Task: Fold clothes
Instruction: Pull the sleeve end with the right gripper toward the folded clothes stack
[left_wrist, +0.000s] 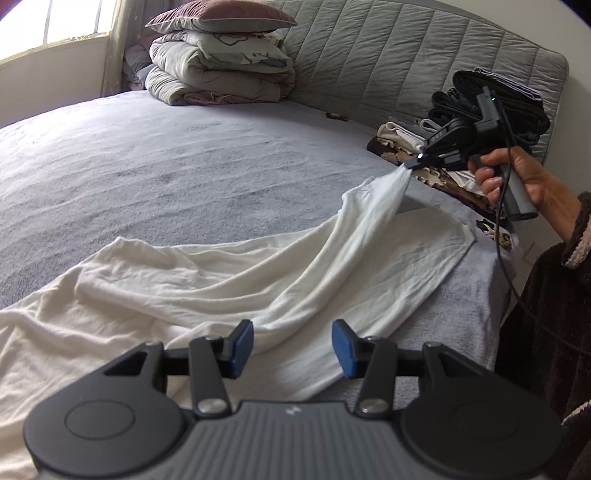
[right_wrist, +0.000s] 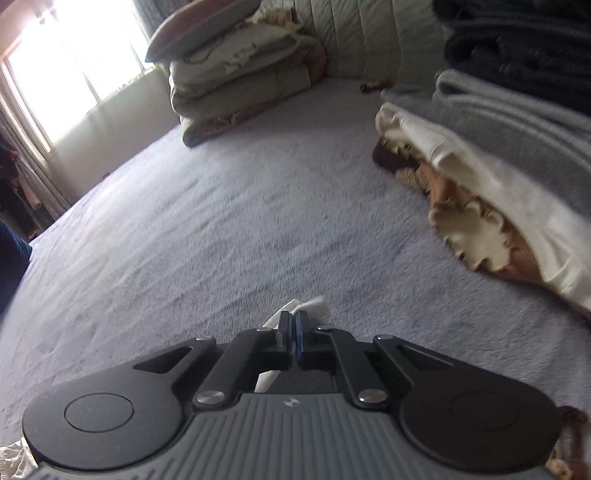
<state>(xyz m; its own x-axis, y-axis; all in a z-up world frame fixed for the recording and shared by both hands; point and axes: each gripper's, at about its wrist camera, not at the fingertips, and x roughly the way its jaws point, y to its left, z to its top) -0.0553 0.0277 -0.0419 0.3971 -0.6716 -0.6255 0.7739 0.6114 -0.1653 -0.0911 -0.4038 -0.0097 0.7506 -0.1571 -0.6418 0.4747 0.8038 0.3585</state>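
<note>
A white garment (left_wrist: 207, 280) lies spread and wrinkled on the grey bed (left_wrist: 166, 155). My left gripper (left_wrist: 292, 347) is open, its blue pads just above the garment's near edge, holding nothing. My right gripper (left_wrist: 412, 165) is shut on a corner of the white garment and lifts it off the bed, so the cloth stretches up to it in a taut ridge. In the right wrist view the right gripper (right_wrist: 294, 334) is shut with a tuft of the white garment (right_wrist: 312, 305) sticking out past the pads.
A stack of folded clothes (left_wrist: 480, 122) sits at the bed's right side, close to the right gripper; it also shows in the right wrist view (right_wrist: 498, 147). Folded duvets and a pillow (left_wrist: 218, 62) are piled at the far corner by the quilted headboard (left_wrist: 388, 62).
</note>
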